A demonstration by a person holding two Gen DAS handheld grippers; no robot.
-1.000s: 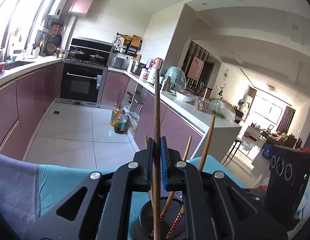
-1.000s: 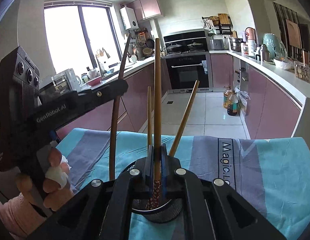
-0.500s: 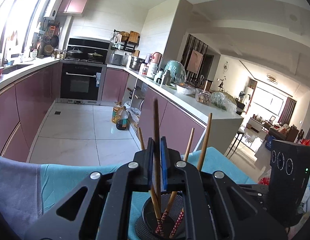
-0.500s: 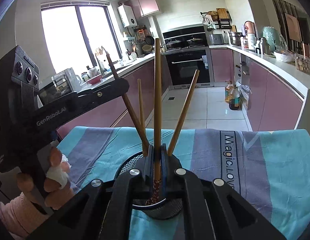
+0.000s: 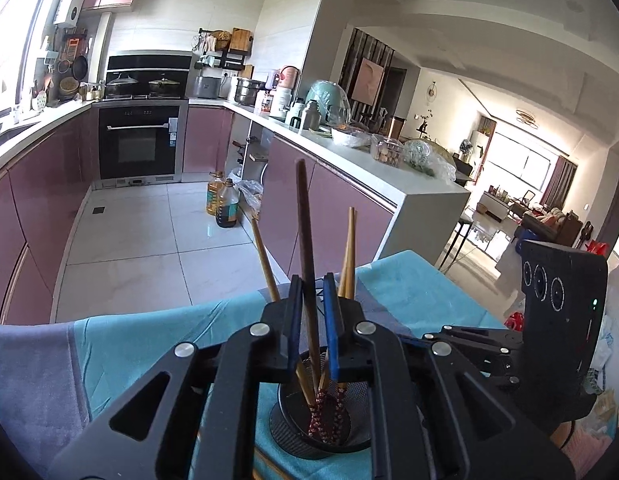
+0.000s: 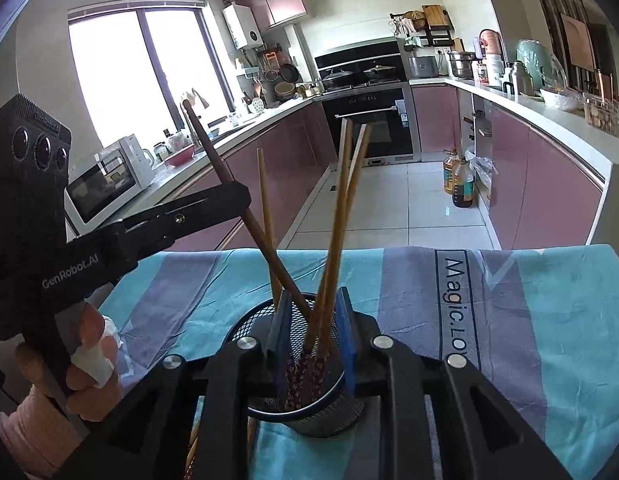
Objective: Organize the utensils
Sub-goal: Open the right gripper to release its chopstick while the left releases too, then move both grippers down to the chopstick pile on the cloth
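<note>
With both grippers' jaws opening, the left gripper [image 5: 309,312] around the dark chopstick [image 5: 305,240] and the right gripper [image 6: 311,336] seemingly clear of the bamboo pair [image 6: 341,216], all standing in the mesh holder [image 6: 305,408], each should spread fully before backing straight out.

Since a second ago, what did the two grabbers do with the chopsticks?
Both let go. The right gripper fingers are opening, and its light chopstick dropped into the mesh cup. The left gripper fingers are opening too; its dark chopstick slid down and now leans in the cup. Cup and cloth stayed put.
</note>
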